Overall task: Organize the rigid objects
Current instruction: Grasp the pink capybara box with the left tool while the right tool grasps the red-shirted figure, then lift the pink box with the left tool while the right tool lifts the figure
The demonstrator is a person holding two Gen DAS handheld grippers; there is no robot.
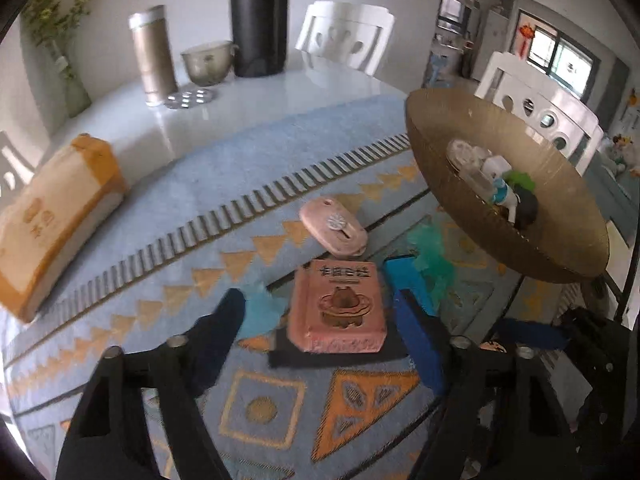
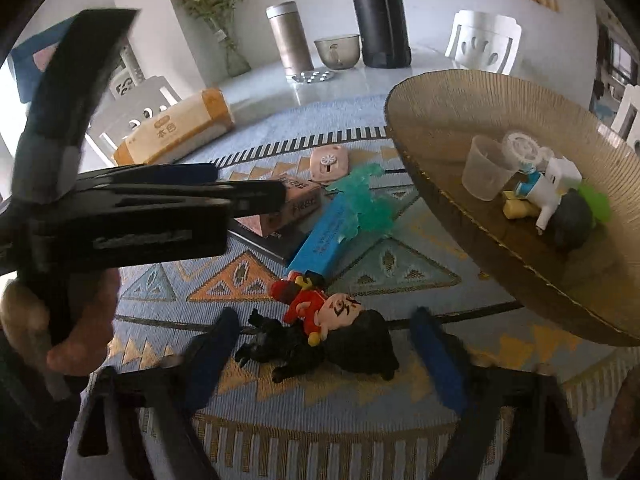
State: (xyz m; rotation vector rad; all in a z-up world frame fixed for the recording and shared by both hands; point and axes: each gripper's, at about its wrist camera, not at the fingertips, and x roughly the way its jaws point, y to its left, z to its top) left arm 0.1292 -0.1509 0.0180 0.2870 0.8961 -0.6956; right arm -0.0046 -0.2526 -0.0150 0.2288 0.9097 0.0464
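Two grippers are seen over a patterned blue mat (image 1: 280,168) on a white table (image 1: 256,92). Nearest in the left wrist view, the left gripper (image 1: 320,312) is held with its jaws apart on either side of a pink box (image 1: 339,307); neither pad is seen pressing on it. The pink box is seen resting on a flat black item (image 1: 340,354). In the right wrist view, the right gripper (image 2: 324,342) is held with its jaws apart around a black figurine (image 2: 352,348), across which a red-clothed doll (image 2: 320,308) lies; a gap is visible between each finger and the toys. A hand (image 2: 80,320) gripping the left tool's handle is seen at the left edge of that view. Just beyond the doll, a blue box (image 2: 326,236) is noted lying on the mat, with a teal translucent piece (image 2: 368,200) touching its far end. Farther on, a pink oval case (image 1: 334,229) lies on the mat. To the right, a raised gold-brown dish (image 2: 452,120) is recorded holding a clear cup (image 2: 486,168), a white toy (image 2: 554,184), a dark round object (image 2: 572,220) and other small items. At the far left, a tissue pack (image 1: 56,216) lies on the table. Farthest back stand a metallic canister (image 1: 152,60), a glass bowl (image 1: 208,62), a black cylinder (image 1: 259,16), a vase with flowers (image 2: 234,56) and white chairs (image 1: 346,36).
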